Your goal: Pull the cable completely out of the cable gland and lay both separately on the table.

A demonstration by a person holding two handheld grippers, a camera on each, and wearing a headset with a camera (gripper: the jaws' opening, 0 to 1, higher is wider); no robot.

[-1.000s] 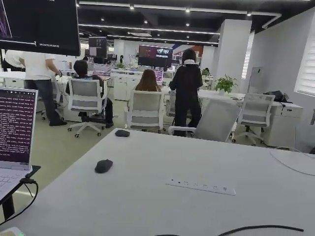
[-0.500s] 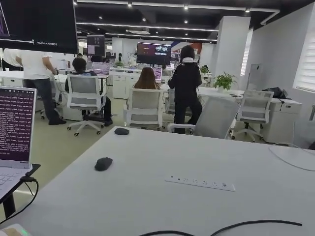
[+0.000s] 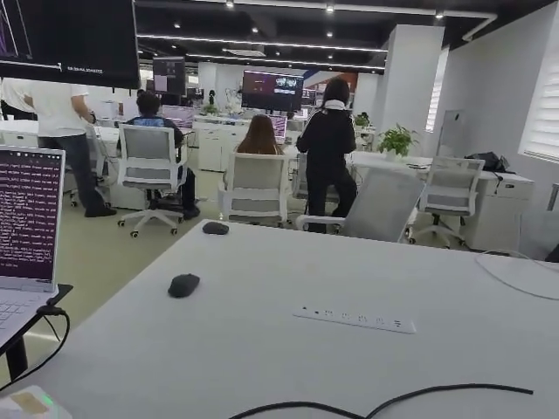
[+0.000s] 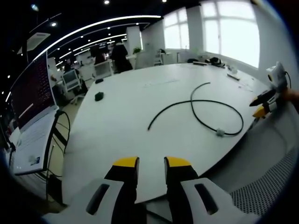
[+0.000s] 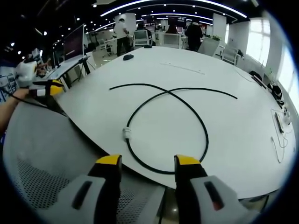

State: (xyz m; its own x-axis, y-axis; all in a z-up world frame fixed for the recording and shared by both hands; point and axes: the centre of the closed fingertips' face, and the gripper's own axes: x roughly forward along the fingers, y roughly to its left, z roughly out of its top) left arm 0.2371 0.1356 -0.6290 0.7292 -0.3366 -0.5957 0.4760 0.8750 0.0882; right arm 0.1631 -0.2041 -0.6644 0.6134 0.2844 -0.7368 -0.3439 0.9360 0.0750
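Note:
A black cable point(image 3: 437, 390) lies in loose loops on the white table point(image 3: 262, 349), near its front edge. In the right gripper view the cable point(image 5: 135, 85) crosses itself, and a small pale cable gland point(image 5: 126, 133) sits on it at the loop's near left. The left gripper view has the same gland point(image 4: 219, 132) at the end of the loop. My right gripper point(image 5: 148, 161) is open, off the table's edge, short of the loop. My left gripper point(image 4: 152, 162) is open with a narrow gap and holds nothing. Each gripper appears at the side of the other's view.
A black mouse point(image 3: 183, 285) and a second one point(image 3: 216, 228) lie on the far left of the table. A white power strip point(image 3: 354, 319) is set in the middle. An open laptop point(image 3: 26, 231) stands at the left. Chairs and people are beyond.
The head camera has tipped down a little, so more of the black cable shows at the bottom edge. Nothing on the table has moved.

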